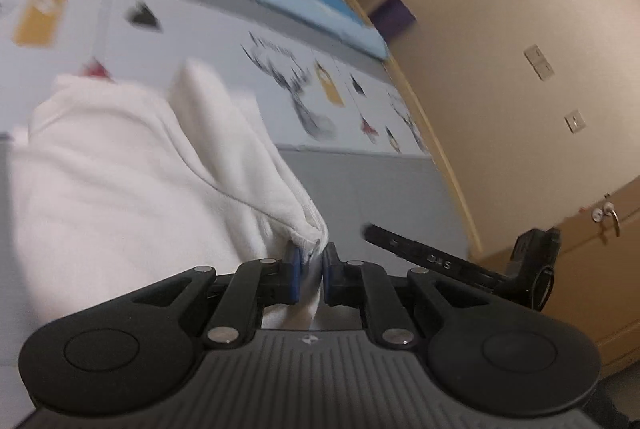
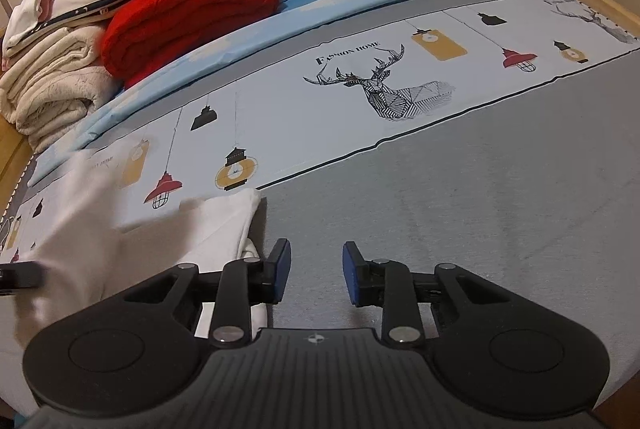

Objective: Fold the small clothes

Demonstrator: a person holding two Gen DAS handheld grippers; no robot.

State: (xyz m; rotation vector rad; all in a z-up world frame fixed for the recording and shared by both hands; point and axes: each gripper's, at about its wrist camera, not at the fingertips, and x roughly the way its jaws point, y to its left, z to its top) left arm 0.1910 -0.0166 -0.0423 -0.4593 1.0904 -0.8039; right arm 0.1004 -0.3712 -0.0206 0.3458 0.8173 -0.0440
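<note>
A small white garment (image 1: 132, 169) lies on the bed and rises in a fold toward my left gripper (image 1: 311, 271), which is shut on its edge between the blue pads. In the right wrist view the same white garment (image 2: 168, 233) lies at the lower left on the grey sheet, partly blurred. My right gripper (image 2: 314, 277) is open and empty, just right of the garment's corner, above the grey sheet. Part of the right gripper (image 1: 460, 261) shows in the left wrist view at the right.
The bed sheet (image 2: 460, 197) is grey with a white band printed with a deer and lamps. A red blanket (image 2: 188, 9), cream blankets (image 2: 52, 85) and plush toys stack at the far left. A wall and wooden cabinet (image 1: 592, 269) stand right of the bed.
</note>
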